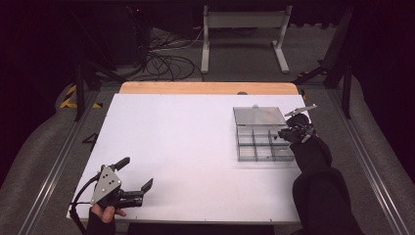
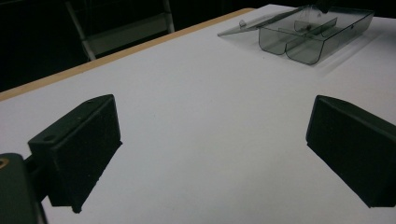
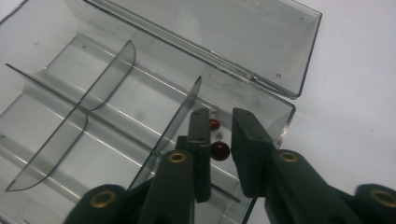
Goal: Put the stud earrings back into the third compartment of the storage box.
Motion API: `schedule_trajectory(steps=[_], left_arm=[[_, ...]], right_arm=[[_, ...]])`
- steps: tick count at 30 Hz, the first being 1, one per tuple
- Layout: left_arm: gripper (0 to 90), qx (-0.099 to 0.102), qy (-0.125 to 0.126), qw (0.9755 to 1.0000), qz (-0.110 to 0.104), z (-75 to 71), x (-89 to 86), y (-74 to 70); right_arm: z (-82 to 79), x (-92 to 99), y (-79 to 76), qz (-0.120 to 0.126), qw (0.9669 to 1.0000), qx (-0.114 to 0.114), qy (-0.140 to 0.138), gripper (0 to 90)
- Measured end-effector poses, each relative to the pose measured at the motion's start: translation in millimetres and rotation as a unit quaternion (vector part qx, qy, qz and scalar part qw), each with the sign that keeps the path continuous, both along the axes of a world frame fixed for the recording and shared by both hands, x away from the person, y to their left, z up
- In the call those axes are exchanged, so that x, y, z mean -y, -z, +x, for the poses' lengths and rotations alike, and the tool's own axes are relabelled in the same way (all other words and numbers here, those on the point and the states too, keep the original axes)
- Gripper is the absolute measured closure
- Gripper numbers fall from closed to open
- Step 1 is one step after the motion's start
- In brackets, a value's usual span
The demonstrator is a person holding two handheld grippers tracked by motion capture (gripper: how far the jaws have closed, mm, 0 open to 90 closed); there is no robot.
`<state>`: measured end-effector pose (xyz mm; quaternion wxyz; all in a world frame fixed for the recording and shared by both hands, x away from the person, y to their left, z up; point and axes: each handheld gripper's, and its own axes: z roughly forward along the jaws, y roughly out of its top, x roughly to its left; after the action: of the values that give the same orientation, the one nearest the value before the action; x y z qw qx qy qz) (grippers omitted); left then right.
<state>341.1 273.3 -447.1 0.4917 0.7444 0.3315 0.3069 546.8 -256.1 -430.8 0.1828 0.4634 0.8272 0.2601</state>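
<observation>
The right claw (image 1: 286,133) reaches down into a clear smoky plastic organiser box (image 1: 262,144) that sits on the white table (image 1: 186,147), its lid (image 1: 258,116) swung open and lying flat on the far side of the compartments. In the right gripper view its jaws stand only slightly apart, inside the corner compartment next to the lid hinge, and two small dark red beads (image 3: 219,150) on thin pins lie in the narrow gap between them; whether either jaw actually touches the beads cannot be told, and nothing looks pinched. A curved divider (image 3: 180,122) of the box runs just beside this claw's left jaw. The left claw (image 1: 134,173) hovers low over bare table, well apart from the box, with its jaws spread wide and nothing between them; from its own view the box lies far ahead and off to its right, near the table's wooden edge (image 1: 205,88).
</observation>
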Motion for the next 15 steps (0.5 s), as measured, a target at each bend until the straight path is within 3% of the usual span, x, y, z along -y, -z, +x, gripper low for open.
schedule_trajectory(steps=[2, 10, 15], left_arm=[[3.5, 0.001, 0.000, 1.0000, 0.001, -0.1, -0.2, -0.2], [3.5, 0.001, 0.000, 1.0000, 0.001, -0.1, -0.3, -0.3], [3.5, 0.000, 0.002, 1.0000, -0.004, -0.7, 0.1, -0.8]], right_arm=[[0.1, -0.5, -0.2, -0.006, 0.9999, 0.002, 0.009, 67.2], [-8.9, -4.9, -9.9, 0.000, 0.9997, 0.026, 0.004, 53.1], [-21.2, -9.4, -20.6, 0.018, 0.9987, 0.047, -0.014, 44.3]])
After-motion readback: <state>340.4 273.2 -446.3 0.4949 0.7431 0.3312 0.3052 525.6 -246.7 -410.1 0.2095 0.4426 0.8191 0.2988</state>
